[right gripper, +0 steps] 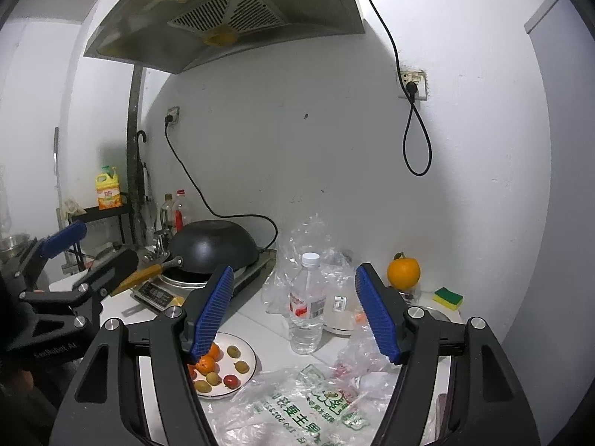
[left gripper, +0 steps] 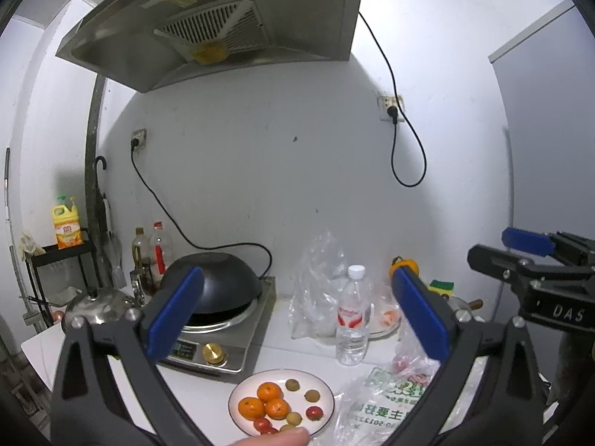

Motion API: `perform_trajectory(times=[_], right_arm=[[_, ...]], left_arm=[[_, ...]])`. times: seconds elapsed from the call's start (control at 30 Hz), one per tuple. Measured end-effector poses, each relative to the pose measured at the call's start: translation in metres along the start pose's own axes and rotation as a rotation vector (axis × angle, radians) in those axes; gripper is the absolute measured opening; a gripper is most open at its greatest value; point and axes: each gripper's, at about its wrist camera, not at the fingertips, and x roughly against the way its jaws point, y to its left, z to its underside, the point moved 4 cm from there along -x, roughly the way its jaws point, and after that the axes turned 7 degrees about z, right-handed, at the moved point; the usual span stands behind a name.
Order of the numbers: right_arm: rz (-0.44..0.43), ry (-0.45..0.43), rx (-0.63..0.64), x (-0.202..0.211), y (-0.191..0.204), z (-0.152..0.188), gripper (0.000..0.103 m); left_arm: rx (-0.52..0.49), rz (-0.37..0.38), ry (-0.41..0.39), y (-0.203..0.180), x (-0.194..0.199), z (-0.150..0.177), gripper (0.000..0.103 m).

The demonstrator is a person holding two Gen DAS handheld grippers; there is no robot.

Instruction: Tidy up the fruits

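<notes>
Both tools are raised above the white worktop (left gripper: 305,349) and hold nothing. The left tool (left gripper: 297,316) has its blue pads spread as wide as they go, with only air between them; the right tool (right gripper: 293,312) stands moderately open, its ribbed blue pads apart and likewise empty. The fruits lie on a white plate (left gripper: 327,390) near the front edge of the worktop, just in front of the induction cooker (left gripper: 223,349): three tangerines (left gripper: 268,401) clustered touching one another on the plate's left half, several small yellow-green fruits (left gripper: 311,395) scattered around its right and front, and small red tomatoes (left gripper: 314,413) among them. A fingertip (left gripper: 282,438) shows at the bottom edge of the left wrist view, just in front of the plate. Just right of the plate lies a crumpled clear plastic bag with green print (right gripper: 319,405), with something red showing through it further back. A capped water bottle (right gripper: 306,304) stands upright behind the bag, and more crumpled clear plastic rises behind the bottle. A single large orange (right gripper: 403,272) sits well apart at the back right by the wall, near a yellow and green sponge (right gripper: 453,298). A black wok (right gripper: 214,247) rests on the cooker, and a range hood (left gripper: 208,26) hangs above it.
</notes>
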Motion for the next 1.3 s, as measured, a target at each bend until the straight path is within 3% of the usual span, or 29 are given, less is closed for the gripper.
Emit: perform_trajectory(times=[0.8, 1.0, 1.3], right_arm=[[0.013, 0.015, -0.001, -0.013, -0.012, 0.005, 0.071], [0.011, 0.014, -0.005, -0.015, -0.016, 0.004, 0.071], [-0.007, 0.024, -0.011, -0.019, -0.018, 0.006, 0.071]], left_arm=[[-0.024, 0.037, 0.030, -0.018, -0.015, 0.007, 0.102], [0.008, 0.066, 0.024, -0.017, -0.017, 0.006, 0.102], [0.003, 0.053, 0.034, -0.023, -0.020, 0.005, 0.102]])
